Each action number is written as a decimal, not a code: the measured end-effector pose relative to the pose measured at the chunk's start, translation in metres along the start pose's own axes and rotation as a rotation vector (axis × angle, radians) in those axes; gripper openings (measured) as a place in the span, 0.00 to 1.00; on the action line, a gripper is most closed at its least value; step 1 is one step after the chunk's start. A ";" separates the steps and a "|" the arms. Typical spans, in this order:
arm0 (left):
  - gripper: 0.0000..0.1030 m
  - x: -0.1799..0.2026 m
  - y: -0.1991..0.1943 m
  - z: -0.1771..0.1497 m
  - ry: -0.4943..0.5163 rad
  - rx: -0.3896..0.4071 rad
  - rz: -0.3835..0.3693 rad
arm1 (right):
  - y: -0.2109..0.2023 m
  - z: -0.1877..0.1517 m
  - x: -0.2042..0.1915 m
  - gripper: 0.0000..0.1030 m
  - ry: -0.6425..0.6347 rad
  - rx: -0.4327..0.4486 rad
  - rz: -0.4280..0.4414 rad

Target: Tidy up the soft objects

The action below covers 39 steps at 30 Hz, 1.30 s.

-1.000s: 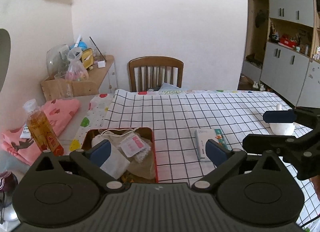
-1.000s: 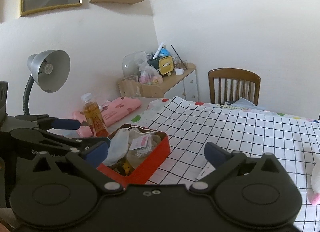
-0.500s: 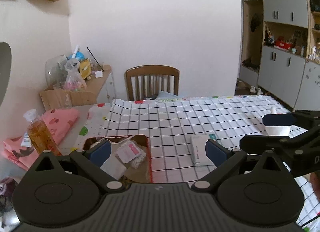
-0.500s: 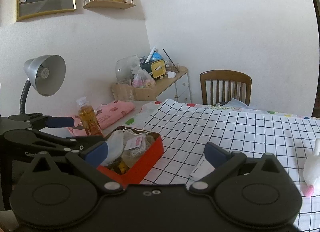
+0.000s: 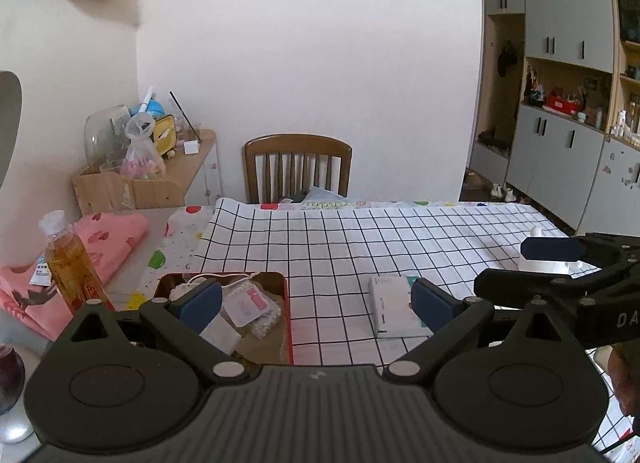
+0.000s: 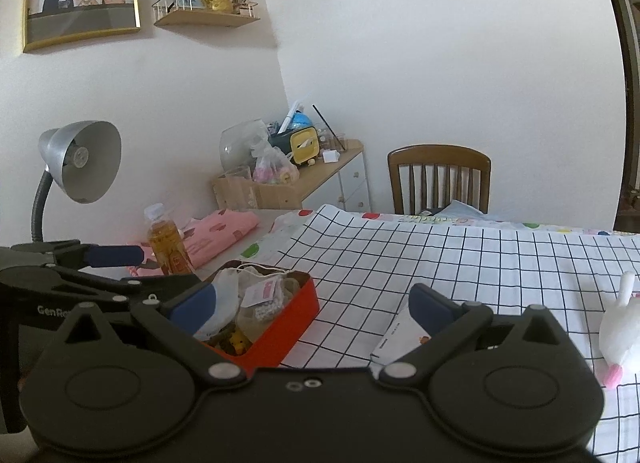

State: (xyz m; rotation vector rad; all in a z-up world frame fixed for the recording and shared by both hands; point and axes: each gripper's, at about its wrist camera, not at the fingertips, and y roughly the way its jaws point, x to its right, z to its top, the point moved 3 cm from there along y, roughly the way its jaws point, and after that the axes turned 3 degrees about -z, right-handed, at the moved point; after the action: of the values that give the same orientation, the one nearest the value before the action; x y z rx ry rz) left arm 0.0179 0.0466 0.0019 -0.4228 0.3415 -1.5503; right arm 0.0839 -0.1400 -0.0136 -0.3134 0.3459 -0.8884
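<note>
Checked cloth (image 5: 320,247) covers the table, w/ a chair (image 5: 298,165) at the far edge and cabinets off to the right. Both grippers are held low at the near edge, spread wide, nothing gripped. Left gripper (image 5: 316,301) is seen w/ the red box (image 6: 294,313) ahead of its left finger and the tissue pack (image 5: 390,305) ahead of its right finger, partly hidden by the pad. Right gripper (image 6: 312,303) is seen w/ the plush (image 6: 618,323) far right of it, lying on the cloth, well apart from the box.

Box is already stuffed w/ soft bits: a drawstring pouch (image 6: 226,291), a cotton-swab pkt (image 5: 256,309), other small items that can't be made out. A bottle (image 5: 70,263) and pink fabric (image 5: 108,237) sit left of the box, off the cloth.

Plush is judged light, squashy, not fragile; best pinched across the body, not the thin neck or pink foot, which would likely flop. Tissue pack is judged light, w/ slick film; best taken across the short sides, pads flat, so it isn't squeezed out.
</note>
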 end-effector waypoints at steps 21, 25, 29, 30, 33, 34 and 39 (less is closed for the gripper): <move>0.98 0.001 -0.006 0.001 -0.007 0.033 -0.037 | -0.002 0.001 0.001 1.00 0.006 0.023 -0.054; 0.98 0.002 -0.007 0.001 -0.008 0.037 -0.042 | -0.003 0.001 0.002 1.00 0.012 0.024 -0.062; 0.98 0.001 -0.006 0.000 -0.009 0.036 -0.046 | -0.003 -0.001 0.001 1.00 0.015 0.023 -0.063; 0.98 0.001 -0.006 0.000 -0.011 0.036 -0.048 | -0.003 -0.001 0.001 1.00 0.016 0.023 -0.064; 0.98 0.001 -0.006 0.000 -0.011 0.034 -0.052 | -0.003 -0.002 0.001 1.00 0.019 0.020 -0.064; 0.98 0.000 -0.005 0.000 -0.011 0.032 -0.053 | -0.004 -0.002 0.001 1.00 0.018 0.020 -0.065; 0.98 0.000 -0.002 0.000 -0.012 0.024 -0.061 | -0.003 -0.003 0.002 1.00 0.022 0.013 -0.067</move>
State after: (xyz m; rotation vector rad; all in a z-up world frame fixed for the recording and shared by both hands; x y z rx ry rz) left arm 0.0159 0.0465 0.0033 -0.4269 0.3026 -1.6093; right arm 0.0815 -0.1437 -0.0158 -0.3050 0.3514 -0.9596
